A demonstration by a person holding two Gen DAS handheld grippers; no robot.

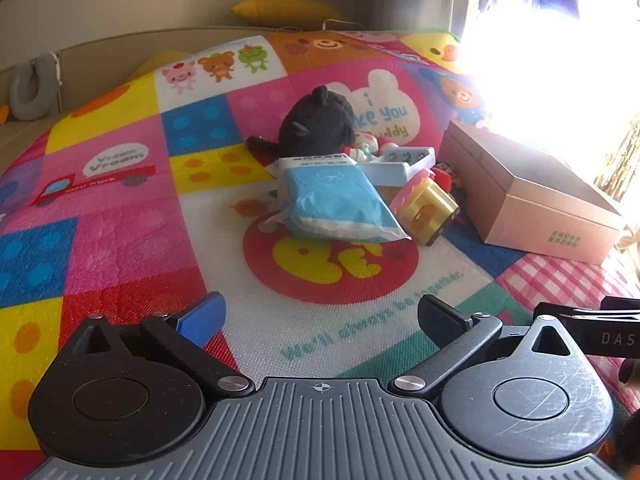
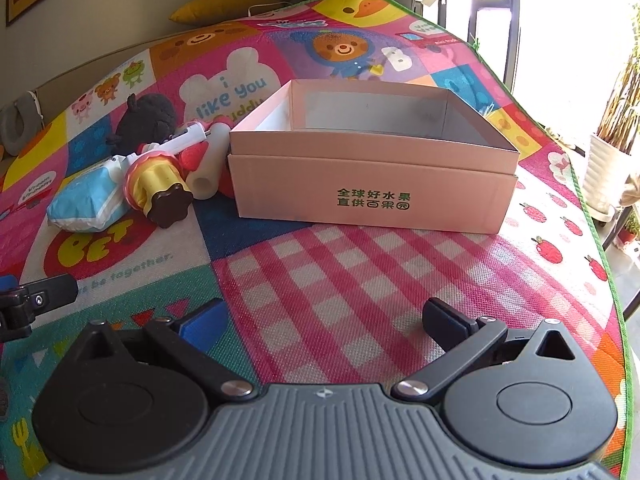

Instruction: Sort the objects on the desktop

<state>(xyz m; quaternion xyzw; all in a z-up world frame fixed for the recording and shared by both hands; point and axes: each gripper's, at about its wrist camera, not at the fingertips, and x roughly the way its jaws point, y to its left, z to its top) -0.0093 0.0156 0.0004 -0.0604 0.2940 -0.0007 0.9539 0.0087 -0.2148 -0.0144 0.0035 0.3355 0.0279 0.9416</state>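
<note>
A pile of objects lies on a colourful play mat: a blue tissue pack (image 1: 340, 204) (image 2: 86, 200), a black plush toy (image 1: 316, 124) (image 2: 146, 118), a yellow and pink toy cup (image 1: 426, 208) (image 2: 160, 188), a light blue tray (image 1: 400, 162) and a white tube (image 2: 208, 168). An open pink cardboard box (image 2: 372, 160) (image 1: 528, 196) stands right of the pile; its inside looks empty. My left gripper (image 1: 320, 316) is open and empty, well short of the pile. My right gripper (image 2: 324, 320) is open and empty, in front of the box.
The play mat (image 2: 320, 264) covers the surface, with its green edge (image 2: 600, 240) at the right. A yellow cushion (image 1: 284, 10) and a grey neck pillow (image 1: 32, 88) lie at the back. A potted plant (image 2: 612, 160) stands beyond the right edge.
</note>
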